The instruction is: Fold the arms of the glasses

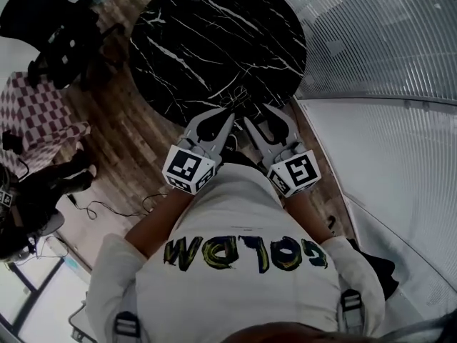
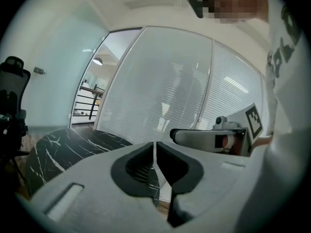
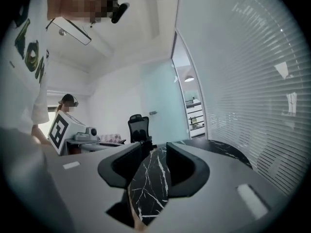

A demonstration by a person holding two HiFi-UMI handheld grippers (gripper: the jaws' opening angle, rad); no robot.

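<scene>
Glasses (image 1: 238,97) on black marble table (image 1: 214,34)

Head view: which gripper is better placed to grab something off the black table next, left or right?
Right, probably. The right gripper has its fingers apart and empty; the left gripper has them together. Both hover side by side over the near edge of the table, so reach looks similar.

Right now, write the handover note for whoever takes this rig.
Left claw: shut, nothing in it, held above the table edge.
Right claw: open, nothing between its jaws, held beside the left.
Thin-framed glasses: lying on the round black marble table, near the edge closest to the claws, touched by neither.
Done: unclear; the glasses are too small to tell whether the arms are folded.
Left: check the arms and fold any that are open.
</scene>
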